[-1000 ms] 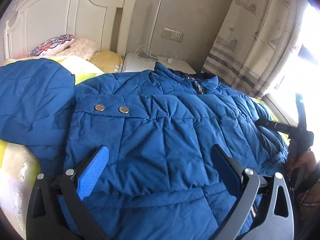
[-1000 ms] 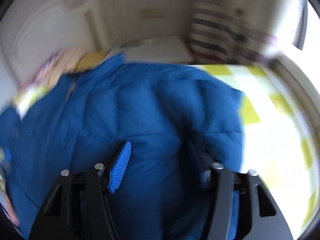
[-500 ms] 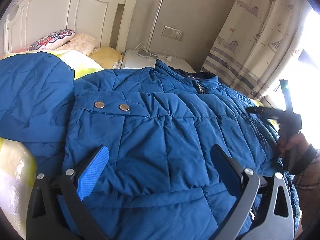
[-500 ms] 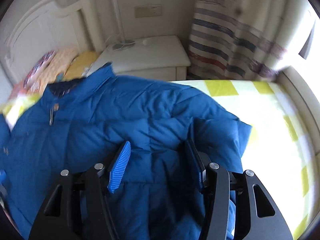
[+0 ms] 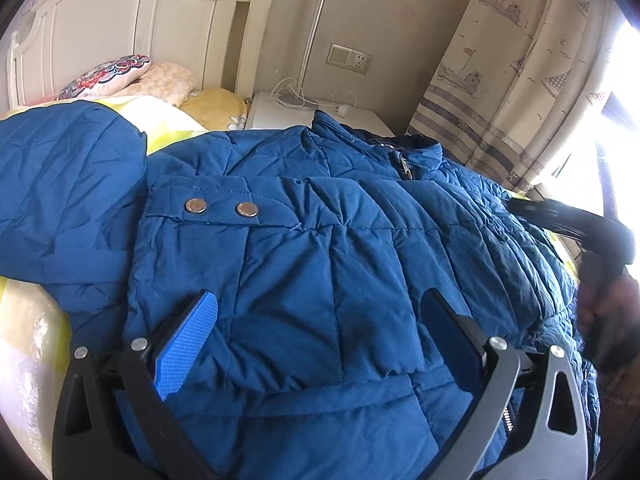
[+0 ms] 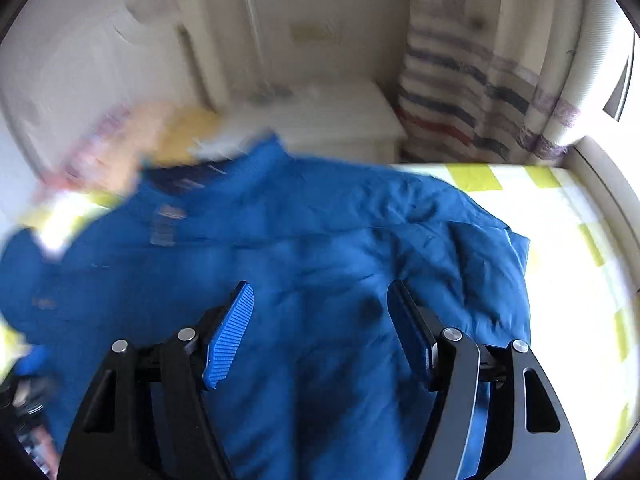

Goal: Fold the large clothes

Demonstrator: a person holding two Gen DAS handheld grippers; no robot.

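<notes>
Folding this puffy blue jacket point(image 5: 320, 280), soft and bulky, we should grab its hem; our left gripper point(image 5: 320, 320) gapes, our right gripper point(image 6: 320, 312) is opening, nothing pinched

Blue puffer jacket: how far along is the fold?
Done: blue puffer jacket lies zipped, front up on the bed. In hand: nothing; right gripper is opening above it, left gripper open. Left: the sleeve at the left lies spread; body unfolded.

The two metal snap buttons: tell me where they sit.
In the left wrist view, the snap buttons sit side by side on a flap of the blue quilted jacket, left of its collar zipper.
</notes>
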